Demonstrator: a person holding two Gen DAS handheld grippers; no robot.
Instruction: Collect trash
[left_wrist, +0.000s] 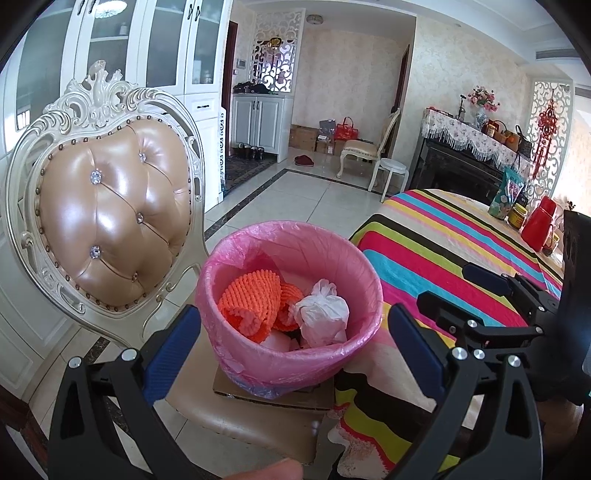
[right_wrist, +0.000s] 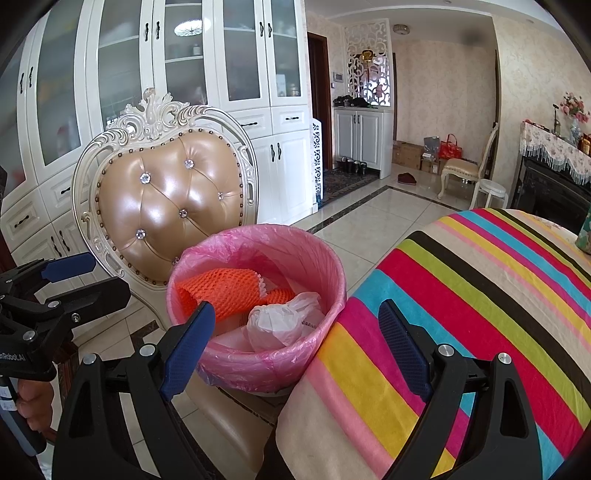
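A small bin lined with a pink bag (left_wrist: 295, 354) (right_wrist: 236, 365) stands on cardboard on a chair seat. Inside lie orange foam netting (left_wrist: 251, 299) (right_wrist: 225, 288) and a knotted white plastic bag (left_wrist: 323, 314) (right_wrist: 280, 323). My left gripper (left_wrist: 291, 339) is open and empty, its blue pads on either side of the bin, just short of it. My right gripper (right_wrist: 295, 332) is open and empty too, close over the bin's near rim. The right gripper also shows at the right of the left wrist view (left_wrist: 480, 295). The left gripper shows at the left of the right wrist view (right_wrist: 70, 277).
The ornate cream chair with a tan padded back (left_wrist: 110, 214) (right_wrist: 170, 206) holds the bin. A table with a striped cloth (left_wrist: 454, 243) (right_wrist: 480, 295) sits right beside it, with a red jug (left_wrist: 537, 221) and jars at its far end. White cabinets (right_wrist: 184, 74) stand behind.
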